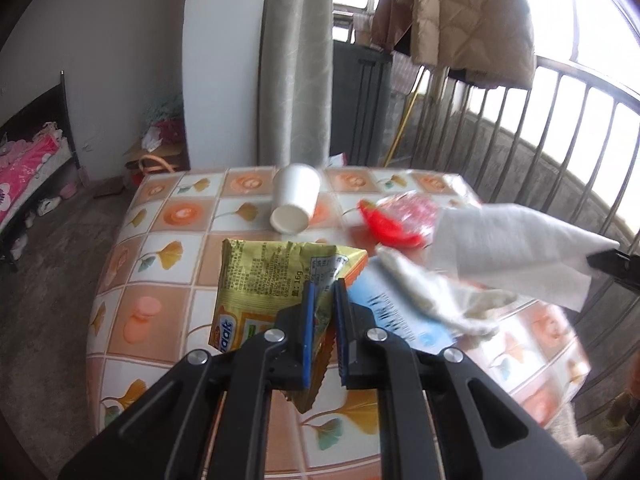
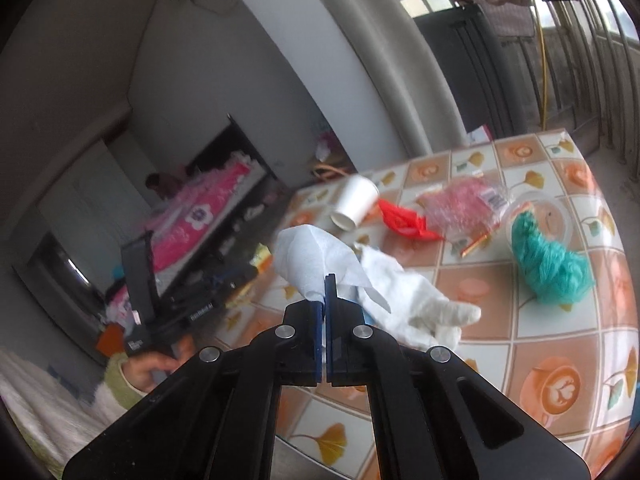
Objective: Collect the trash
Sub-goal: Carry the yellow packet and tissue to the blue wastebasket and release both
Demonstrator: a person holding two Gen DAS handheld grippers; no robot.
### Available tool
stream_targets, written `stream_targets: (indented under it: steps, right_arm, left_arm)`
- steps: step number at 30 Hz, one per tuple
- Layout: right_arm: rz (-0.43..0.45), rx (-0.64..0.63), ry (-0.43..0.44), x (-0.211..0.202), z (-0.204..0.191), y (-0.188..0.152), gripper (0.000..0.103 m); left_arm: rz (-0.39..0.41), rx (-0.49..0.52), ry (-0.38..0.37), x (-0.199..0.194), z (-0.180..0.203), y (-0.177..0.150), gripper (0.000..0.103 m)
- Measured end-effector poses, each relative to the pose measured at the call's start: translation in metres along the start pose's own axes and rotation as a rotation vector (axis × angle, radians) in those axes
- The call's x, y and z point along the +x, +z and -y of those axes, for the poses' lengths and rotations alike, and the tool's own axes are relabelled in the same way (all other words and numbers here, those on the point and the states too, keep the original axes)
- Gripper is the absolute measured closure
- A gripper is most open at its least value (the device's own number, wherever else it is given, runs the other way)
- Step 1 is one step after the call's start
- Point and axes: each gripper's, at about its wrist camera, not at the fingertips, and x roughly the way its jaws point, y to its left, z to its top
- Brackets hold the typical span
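Observation:
My left gripper (image 1: 323, 288) is shut on a yellow snack wrapper (image 1: 272, 280) and holds it above the tiled table (image 1: 160, 248). My right gripper (image 2: 325, 280) is shut on a white paper tissue (image 2: 316, 260), lifted over the table (image 2: 560, 340); the tissue also shows at the right of the left wrist view (image 1: 516, 252). A crumpled white cloth (image 2: 416, 308) lies under it. A white paper cup (image 1: 294, 200) lies on its side. Red plastic scraps (image 1: 392, 226) and a clear red-tinted bag (image 2: 460, 204) lie behind.
A teal yarn bundle (image 2: 548, 260) and a clear plastic lid (image 2: 548, 216) lie at the table's right. A blue-white packet (image 1: 396, 316) lies under the cloth. A balcony railing (image 1: 540, 136), curtain (image 1: 296, 60) and hanging coat (image 1: 472, 16) stand behind. A bed (image 1: 24, 176) is far left.

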Motion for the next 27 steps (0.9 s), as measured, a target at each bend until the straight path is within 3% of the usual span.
stream_targets:
  steps: [5,13,20,27]
  right_arm:
    - [0.074,0.071,0.032,-0.025,0.014,0.009,0.103]
    - [0.205,0.131,-0.049,-0.08,0.042,0.008,0.103]
    - [0.342,0.209,-0.207,-0.156,0.079,-0.01,0.103]
    - [0.467,0.367,-0.43,-0.242,0.122,-0.058,0.103]
  left_arm:
    - [0.018,-0.033,-0.14,-0.011,0.016,0.011,0.094]
    - [-0.015,-0.03,-0.385,-0.001,0.073,0.034,0.094]
    - [-0.096,-0.005,-0.632,0.024,0.146,0.052,0.094]
    - [-0.234,0.133,-0.852,0.047,0.27,0.047,0.094]
